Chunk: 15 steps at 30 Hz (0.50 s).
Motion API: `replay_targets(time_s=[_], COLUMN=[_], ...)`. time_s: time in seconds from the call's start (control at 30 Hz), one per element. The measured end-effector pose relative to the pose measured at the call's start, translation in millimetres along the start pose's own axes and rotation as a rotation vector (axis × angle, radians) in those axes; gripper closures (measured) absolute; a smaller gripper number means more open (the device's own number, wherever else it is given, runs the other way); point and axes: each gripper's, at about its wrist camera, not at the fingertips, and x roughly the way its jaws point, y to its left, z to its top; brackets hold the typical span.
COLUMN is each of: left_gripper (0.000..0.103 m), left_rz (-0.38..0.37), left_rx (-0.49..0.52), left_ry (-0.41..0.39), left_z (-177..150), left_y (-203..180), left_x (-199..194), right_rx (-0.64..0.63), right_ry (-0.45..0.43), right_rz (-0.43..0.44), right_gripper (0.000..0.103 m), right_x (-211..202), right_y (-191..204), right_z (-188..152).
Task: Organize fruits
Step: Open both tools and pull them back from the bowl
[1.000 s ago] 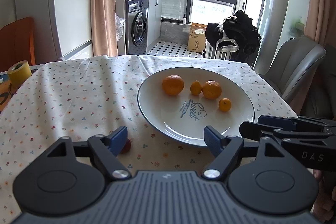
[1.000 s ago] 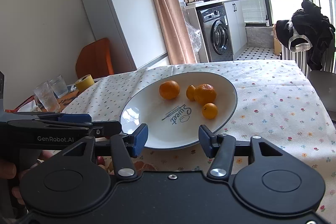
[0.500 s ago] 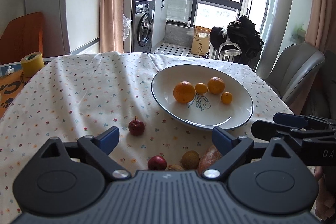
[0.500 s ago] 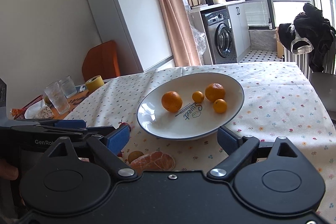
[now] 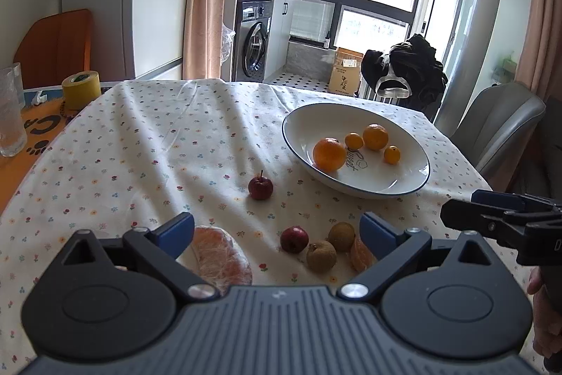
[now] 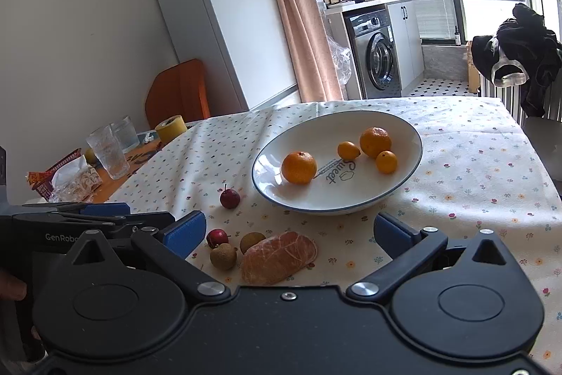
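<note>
Both grippers hovering low over the flowered tabletop [image 5: 147, 143], well short of any fruit. Left gripper [image 5: 277, 231] with blue-tipped fingers [image 5: 175, 229] spread wide, nothing between them; right gripper [image 6: 288, 229] likewise spread and empty.

Already gathered in the white round plate with the blue rim [image 6: 414, 164]: 2 larger oranges, the nearer one [image 6: 298, 167] and the farther one [image 6: 375, 141], plus 2 small kumquat-like fruits [image 6: 386, 161].

Left loose on the cloth, between plate and grippers: a small red apple with a stem [image 5: 260, 187] standing alone, a second small red apple [image 5: 294, 238], 2 brown longan-like fruits [image 5: 321, 255] touching each other, a peeled orange piece [image 6: 279, 255] just beside them, and another peeled, film-wrapped citrus half [image 5: 221, 259] under the left gripper's fingers.

Likely step in hand: choosing and approaching the next loose fruit for the plate. Best target probably the lone stemmed apple (clear space all round, no neighbours to knock). Fingers kept wide on the way down, lowered to straddle the fruit at its widest part, then closed gently, since round fruit rolls off a glancing touch. For the clustered pieces, approach from the open side, 1 at a time. Peeled pieces soft and easily crushed, so a light pinch only.
</note>
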Motion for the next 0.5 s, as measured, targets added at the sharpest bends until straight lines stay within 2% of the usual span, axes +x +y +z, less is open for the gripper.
replay_targets(time_s=[0.5], left_gripper=[0.003], left_rz=[0.019], left_rx=[-0.003], left_ry=[-0.016], left_z=[-16.6], left_y=[20.2], left_x=[-30.4], right_rx=[-0.019], right_ry=[0.011], right_rz=[0.036], right_gripper=[0.000], right_x=[-10.3], right_y=[23.9], right_z=[-6.3])
